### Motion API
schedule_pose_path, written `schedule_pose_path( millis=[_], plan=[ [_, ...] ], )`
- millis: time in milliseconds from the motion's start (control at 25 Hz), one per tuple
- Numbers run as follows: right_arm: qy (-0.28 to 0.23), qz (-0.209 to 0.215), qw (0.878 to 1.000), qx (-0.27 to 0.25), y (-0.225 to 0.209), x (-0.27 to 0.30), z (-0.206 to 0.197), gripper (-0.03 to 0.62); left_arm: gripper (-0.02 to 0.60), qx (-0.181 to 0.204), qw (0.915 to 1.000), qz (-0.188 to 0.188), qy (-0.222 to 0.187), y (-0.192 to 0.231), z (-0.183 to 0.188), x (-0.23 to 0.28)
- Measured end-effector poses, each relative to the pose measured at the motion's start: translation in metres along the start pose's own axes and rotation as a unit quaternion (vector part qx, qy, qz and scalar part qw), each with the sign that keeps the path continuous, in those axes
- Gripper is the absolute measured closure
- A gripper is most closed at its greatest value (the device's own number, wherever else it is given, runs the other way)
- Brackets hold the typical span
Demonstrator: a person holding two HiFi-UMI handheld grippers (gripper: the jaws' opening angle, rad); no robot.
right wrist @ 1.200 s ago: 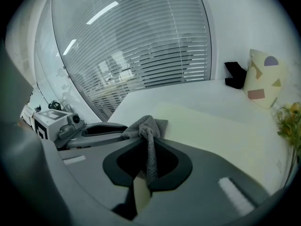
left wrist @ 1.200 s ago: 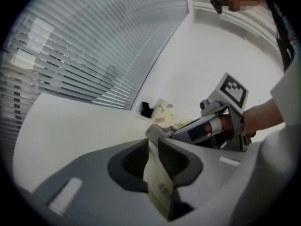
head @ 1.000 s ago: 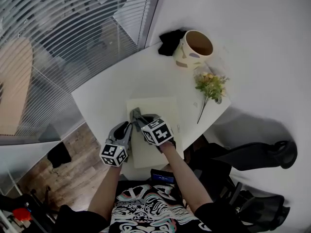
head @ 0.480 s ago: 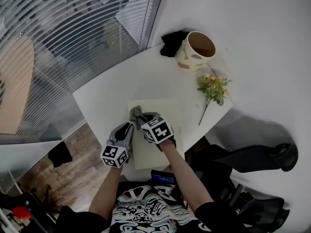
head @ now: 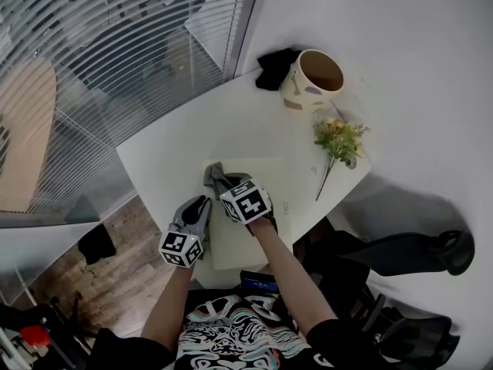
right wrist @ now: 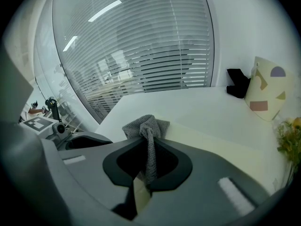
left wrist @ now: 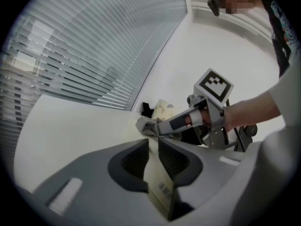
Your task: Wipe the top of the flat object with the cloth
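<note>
A pale yellow flat board (head: 266, 182) lies on the white table (head: 177, 145). A grey cloth (head: 215, 176) rests on its far left corner, and my right gripper (head: 221, 186) is shut on it. In the right gripper view the cloth (right wrist: 146, 126) hangs bunched between the jaws (right wrist: 149, 149) over the board (right wrist: 211, 142). My left gripper (head: 201, 203) is shut on the board's left edge; the board (left wrist: 161, 188) stands between its jaws (left wrist: 153, 143), beside the cloth (left wrist: 146, 125).
A cream vase (head: 310, 78) stands at the table's far side with a black object (head: 273, 65) beside it. A flower sprig (head: 337, 140) lies near the right edge. Window blinds (head: 115, 45) run along the left. The board's near end overhangs towards the person.
My right gripper has slid the cloth a little farther away and leftward along the board. The left gripper has stayed on the board's edge.
</note>
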State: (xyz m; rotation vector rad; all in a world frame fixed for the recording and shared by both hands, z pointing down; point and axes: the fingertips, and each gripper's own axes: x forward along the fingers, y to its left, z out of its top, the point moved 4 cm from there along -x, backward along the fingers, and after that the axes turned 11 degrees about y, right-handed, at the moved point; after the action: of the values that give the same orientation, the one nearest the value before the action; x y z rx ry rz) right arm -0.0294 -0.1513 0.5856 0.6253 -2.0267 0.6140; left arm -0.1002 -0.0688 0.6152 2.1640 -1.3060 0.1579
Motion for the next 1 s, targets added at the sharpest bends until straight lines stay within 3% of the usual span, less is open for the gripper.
schedule_pose_path(
  millis=[1000],
  plan=[
    [-0.007, -0.016, 0.999, 0.028, -0.032, -0.01, -0.005, 0.577, 0.469, 0.007, 0.9999, 0.01, -0.005, 0.0, 0.0, -0.001]
  ],
)
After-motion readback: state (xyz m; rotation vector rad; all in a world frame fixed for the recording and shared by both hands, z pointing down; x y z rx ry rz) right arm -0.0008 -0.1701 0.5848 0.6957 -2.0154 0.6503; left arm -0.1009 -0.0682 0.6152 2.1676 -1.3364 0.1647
